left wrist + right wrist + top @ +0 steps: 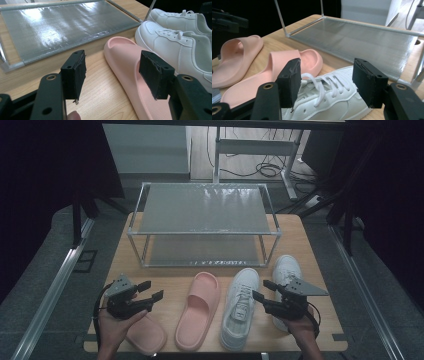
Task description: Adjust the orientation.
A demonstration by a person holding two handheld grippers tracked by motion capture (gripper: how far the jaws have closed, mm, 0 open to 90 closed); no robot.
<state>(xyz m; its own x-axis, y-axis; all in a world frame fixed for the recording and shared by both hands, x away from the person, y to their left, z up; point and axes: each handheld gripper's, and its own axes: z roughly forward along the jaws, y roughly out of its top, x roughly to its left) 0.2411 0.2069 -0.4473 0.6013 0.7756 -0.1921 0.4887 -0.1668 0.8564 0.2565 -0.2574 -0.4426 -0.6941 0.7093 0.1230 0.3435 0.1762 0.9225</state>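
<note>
- The left gripper (151,290) has its jaws spread wide with nothing between them; it hovers over the worktop (172,275) just in front of the shoe rack (202,210), between the two pink slippers.
- The right gripper (263,290) is spread just as wide and empty, its jaws pointing at the inner white sneaker (240,307), which lies in front of the rack's right half.
- In the right gripper view the laces (324,86) sit between the jaws but below them, so I'd judge the sneaker is the next pick: come down over the sides of the upper, not the laces, and close firmly.
- The middle pink slipper (198,310) lies in front of the rack's centre, just beside that sneaker; the left jaws would do best across its strap (125,53).
- The outer sneaker (286,270) sits by the rack's right front leg, the other slipper (147,335) farthest from the rack, partly under the left hand.
- Both shelves look bare; lift clear of the front rail before sliding anything in.
</note>
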